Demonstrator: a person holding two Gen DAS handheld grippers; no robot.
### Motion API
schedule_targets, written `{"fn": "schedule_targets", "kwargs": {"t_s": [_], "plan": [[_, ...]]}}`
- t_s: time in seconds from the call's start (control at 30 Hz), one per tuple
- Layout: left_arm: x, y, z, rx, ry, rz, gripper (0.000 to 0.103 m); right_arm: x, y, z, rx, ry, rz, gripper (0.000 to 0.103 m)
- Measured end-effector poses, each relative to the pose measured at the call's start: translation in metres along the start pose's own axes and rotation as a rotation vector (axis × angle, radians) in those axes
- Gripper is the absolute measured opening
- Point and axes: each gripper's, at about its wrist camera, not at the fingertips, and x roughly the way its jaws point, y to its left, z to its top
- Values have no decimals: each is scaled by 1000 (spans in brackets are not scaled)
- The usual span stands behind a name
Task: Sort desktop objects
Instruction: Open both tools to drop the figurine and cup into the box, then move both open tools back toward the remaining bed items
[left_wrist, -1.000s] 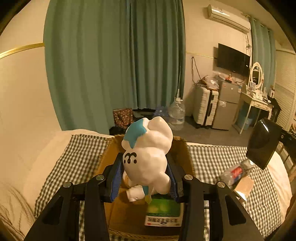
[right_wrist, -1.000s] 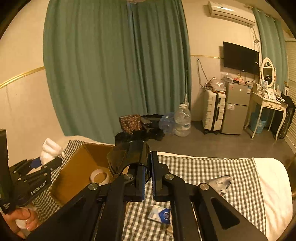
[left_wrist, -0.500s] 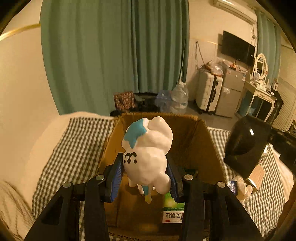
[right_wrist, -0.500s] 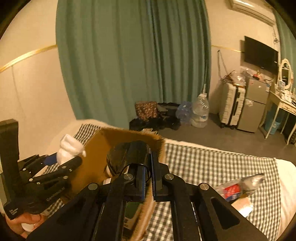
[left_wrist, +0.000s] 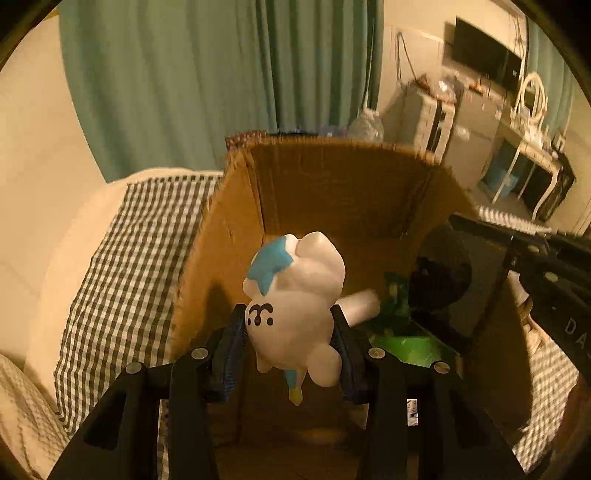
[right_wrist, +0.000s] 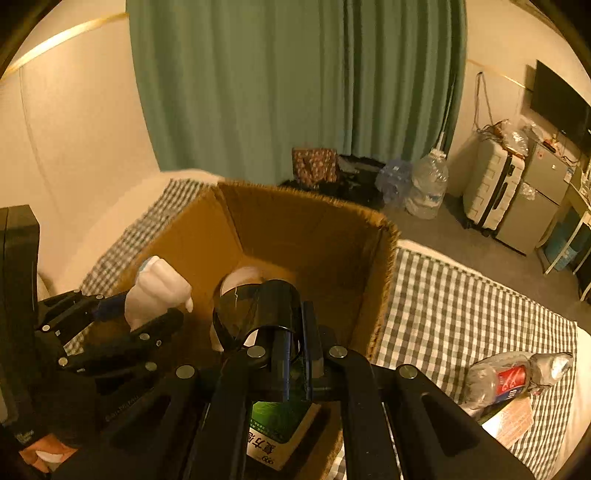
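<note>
Left wrist view: white figurine (left_wrist: 295, 306) clamped between left fingers (left_wrist: 229, 350) over the cardboard box (left_wrist: 229, 221)

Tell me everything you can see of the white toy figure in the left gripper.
The toy figure is glossy white, rounded, plastic-looking, with a blue star-shaped patch, a black squiggle mark, stubby limbs and a blue-and-yellow tip at its bottom. The left gripper clamps it between blue pads, tilted forward over the open cardboard box. Nothing else touches it.
</note>
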Motion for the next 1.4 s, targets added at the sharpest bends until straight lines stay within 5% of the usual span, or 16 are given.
{"fn": "schedule_targets", "kwargs": {"t_s": [0.33,0.47,0.53,0.57,0.9,1.03,1.23,1.4], "plan": [[11,-6,-3,32,44,39,49,34,-5,-11,-19,147,19,7],[4,-10,0,31,32,29,66,24,-7,-8,-7,120,25,51],[-3,-12,3,37,11,64,91,13,-5,-7,-15,89,18,55],[-7,-13,4,42,-5,88,93,9,-4,-6,-20,81,13,55],[-59,-19,18,24,-105,110,93,-51,-16,-3,20,-6,-18,59],[-84,-23,21,-4,-159,105,101,-82,-27,-3,57,-61,-38,63],[-118,-36,22,-26,-256,97,103,-130,-43,-7,87,-147,-71,77],[-150,-59,23,-10,-335,86,103,-162,-61,-14,114,-204,-94,100]]}}
